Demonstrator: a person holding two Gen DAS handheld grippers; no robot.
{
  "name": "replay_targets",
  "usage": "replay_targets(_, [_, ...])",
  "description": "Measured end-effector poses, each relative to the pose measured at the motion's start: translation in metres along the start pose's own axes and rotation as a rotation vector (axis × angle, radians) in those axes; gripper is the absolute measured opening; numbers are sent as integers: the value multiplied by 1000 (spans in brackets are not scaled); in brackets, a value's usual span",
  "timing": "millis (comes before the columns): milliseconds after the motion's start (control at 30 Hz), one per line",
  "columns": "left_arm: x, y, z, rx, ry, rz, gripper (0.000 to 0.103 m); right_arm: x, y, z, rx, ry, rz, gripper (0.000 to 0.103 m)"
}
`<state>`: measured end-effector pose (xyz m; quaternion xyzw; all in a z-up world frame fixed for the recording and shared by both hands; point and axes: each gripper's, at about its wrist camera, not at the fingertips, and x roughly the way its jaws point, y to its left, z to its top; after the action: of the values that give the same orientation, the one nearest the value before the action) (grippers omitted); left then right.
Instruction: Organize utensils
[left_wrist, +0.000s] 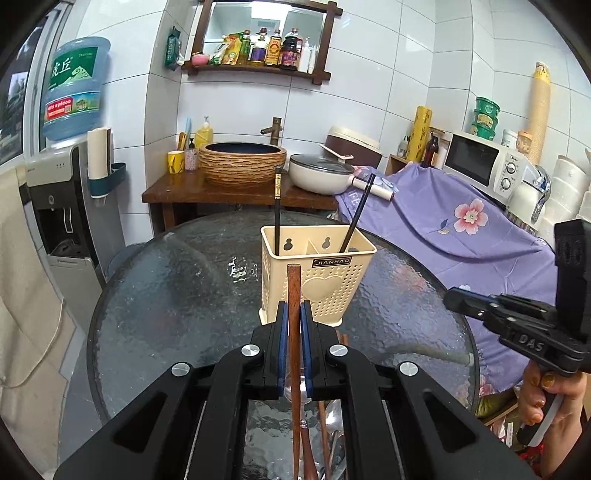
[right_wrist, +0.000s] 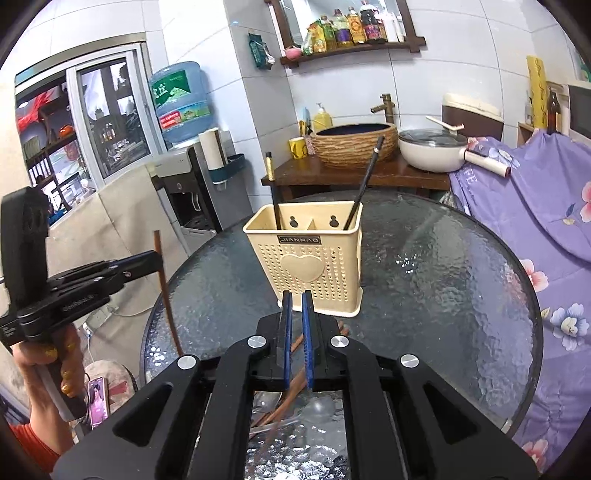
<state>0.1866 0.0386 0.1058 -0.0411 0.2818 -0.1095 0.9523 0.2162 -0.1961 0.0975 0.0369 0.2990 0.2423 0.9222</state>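
A cream perforated utensil holder (left_wrist: 317, 273) (right_wrist: 308, 258) stands on the round glass table (left_wrist: 177, 295) (right_wrist: 443, 288), with one black chopstick (left_wrist: 277, 206) (right_wrist: 272, 184) in its left compartment and another (left_wrist: 356, 214) (right_wrist: 365, 184) in its right. My left gripper (left_wrist: 294, 306) is shut on a brown wooden chopstick (left_wrist: 294, 332), held upright in front of the holder; it shows in the right wrist view (right_wrist: 166, 288) at the left. My right gripper (right_wrist: 296, 299) is shut and empty, just before the holder. Loose wooden chopsticks and spoons (right_wrist: 291, 402) lie below both grippers.
A wooden stand with a woven basin (left_wrist: 242, 162) and a white pan (left_wrist: 321, 173) is behind the table. A purple floral cloth (left_wrist: 461, 229) covers furniture at the right, with a microwave (left_wrist: 480, 162) on it. A water dispenser (left_wrist: 62, 192) stands at the left.
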Motion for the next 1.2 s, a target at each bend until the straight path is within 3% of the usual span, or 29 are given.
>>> replay_targets(133, [0,0,0,2,-1,2,7,28,-9,-7,23,57,-29,7])
replay_targets(167, [0,0,0,6,-3,9,7,36,-12,-10,36,75,-31,11])
replay_targets(200, [-1,1,0,8,-5,12,7,43,-13,-13,40,92,-32,22])
replay_targets(267, [-1,3,1,5,-4,6,7,67,-14,-24,37,152,-46,30])
replay_targets(533, [-4,3,1,16,-13,15,7,135,-9,-57,54,301,-43,29])
replay_targets(600, [-4,2,0,15,-13,14,7,148,-3,-60,51,330,-20,21])
replay_targets(867, [-7,2,-1,20,-16,9,7,188,-1,-56,47,407,-43,14])
replay_targets(1200, [-8,2,-2,16,-15,9,7,217,-12,-50,37,474,-93,13])
